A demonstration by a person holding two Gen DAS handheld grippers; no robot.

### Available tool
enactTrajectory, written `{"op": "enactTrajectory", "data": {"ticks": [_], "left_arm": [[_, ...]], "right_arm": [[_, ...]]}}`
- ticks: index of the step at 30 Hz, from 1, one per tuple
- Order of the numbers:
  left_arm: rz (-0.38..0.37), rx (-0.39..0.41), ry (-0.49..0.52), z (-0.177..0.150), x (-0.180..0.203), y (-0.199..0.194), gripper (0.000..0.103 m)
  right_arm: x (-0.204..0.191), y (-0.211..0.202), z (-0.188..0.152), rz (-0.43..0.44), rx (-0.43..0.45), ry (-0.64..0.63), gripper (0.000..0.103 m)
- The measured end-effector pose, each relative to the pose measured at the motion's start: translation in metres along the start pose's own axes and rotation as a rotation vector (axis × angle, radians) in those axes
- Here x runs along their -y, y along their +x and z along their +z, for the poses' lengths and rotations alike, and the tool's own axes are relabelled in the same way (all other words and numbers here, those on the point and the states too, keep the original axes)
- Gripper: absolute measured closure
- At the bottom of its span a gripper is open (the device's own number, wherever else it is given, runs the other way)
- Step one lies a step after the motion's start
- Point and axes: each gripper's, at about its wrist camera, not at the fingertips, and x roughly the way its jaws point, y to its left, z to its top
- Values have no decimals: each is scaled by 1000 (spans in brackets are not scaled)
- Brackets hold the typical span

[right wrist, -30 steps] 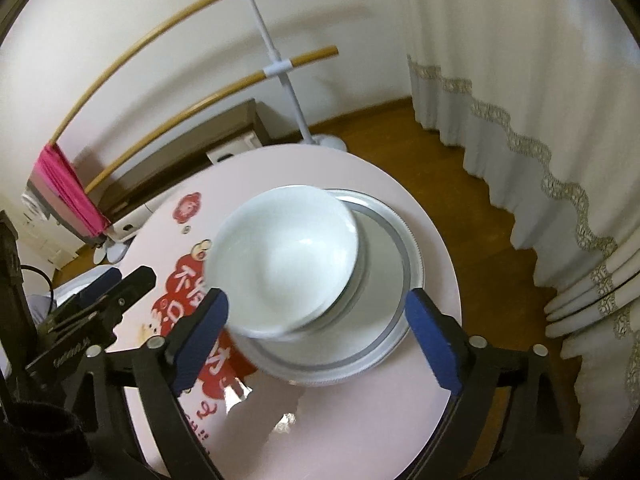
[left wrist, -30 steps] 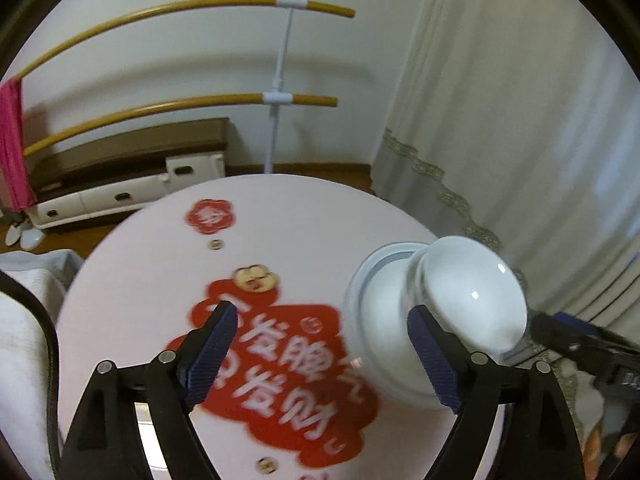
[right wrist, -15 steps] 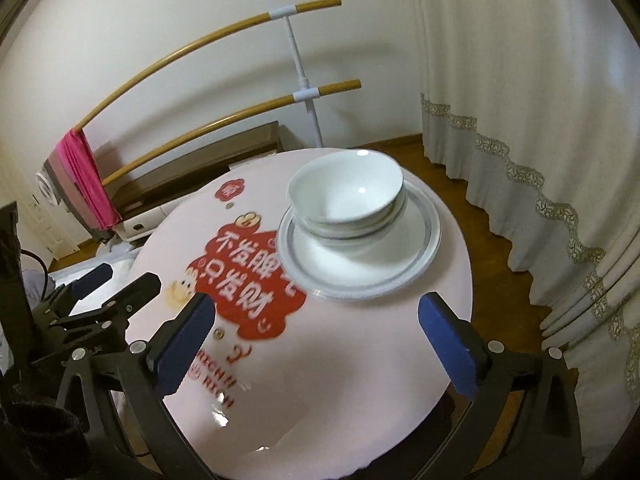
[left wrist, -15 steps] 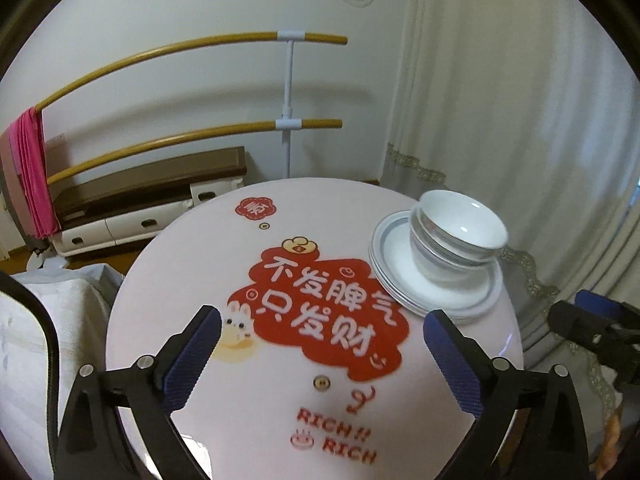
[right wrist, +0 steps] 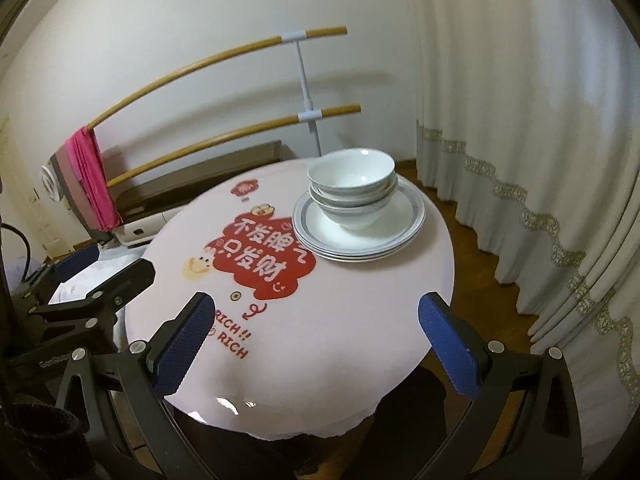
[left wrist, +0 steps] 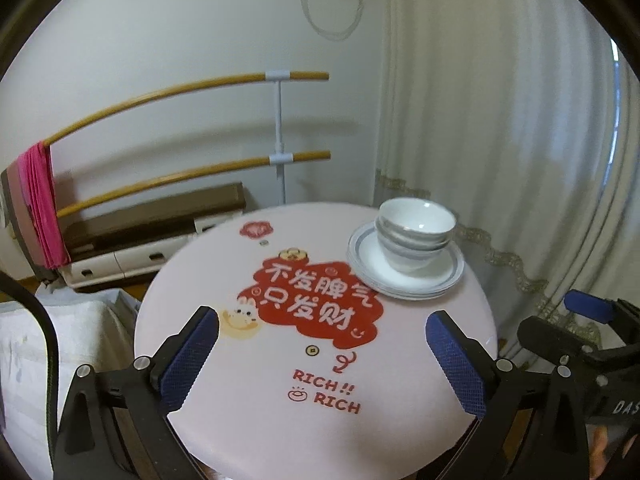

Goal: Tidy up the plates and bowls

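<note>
A stack of white bowls [left wrist: 414, 236] [right wrist: 352, 188] sits nested on a stack of white plates with grey rims [left wrist: 372, 268] [right wrist: 404, 224] at the far right of the round pink table [left wrist: 248, 420] [right wrist: 360, 320]. My left gripper [left wrist: 320, 356] is open and empty, above the table's near edge. My right gripper [right wrist: 316, 340] is open and empty, also back at the near edge. The right gripper also shows at the right of the left wrist view [left wrist: 580, 332]. The left gripper shows at the left of the right wrist view [right wrist: 96, 284].
The table carries a red printed sticker [left wrist: 316, 300] [right wrist: 260, 260]. A rack of curved wooden rails [left wrist: 192, 128] with a pink cloth [left wrist: 40, 208] stands behind. A white curtain [left wrist: 500, 120] [right wrist: 520, 120] hangs at the right. White cloth [left wrist: 40, 340] lies at the left.
Both grippers have pulled back and up from the dishes. The top bowl, held near the stack a second ago, now rests on the stacked bowls.
</note>
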Motion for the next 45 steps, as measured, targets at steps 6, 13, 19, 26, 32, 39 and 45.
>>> {"op": "enactTrajectory", "data": {"ticks": [6,13,19,26,32,39,45], "left_arm": [[23,93,10,-20,10,-47,1],[35,202,24,-52,25,-105,1],[54,291,15,-79,33,-153,1],[53,397,21,-97,37,-187,1],[46,403,11,-104,34,-186,1],[39,448,3,-103,31,-183,1],[48,449,6,-104,33,-175,1]], "right_arm": [[-9,-38,-13,-17,107,-28,0],[-17,-85,-32,-1,207,-30,0],[-21,-122,-50,6,276,-32,0],[-30,-157,-53,10,367,-55,0],[-36,-171,-60,-15,416,-65,0],[-38,-176,-63,-51,474,-65,0],[-39,-178,-67,-67,487,-67,0]]}}
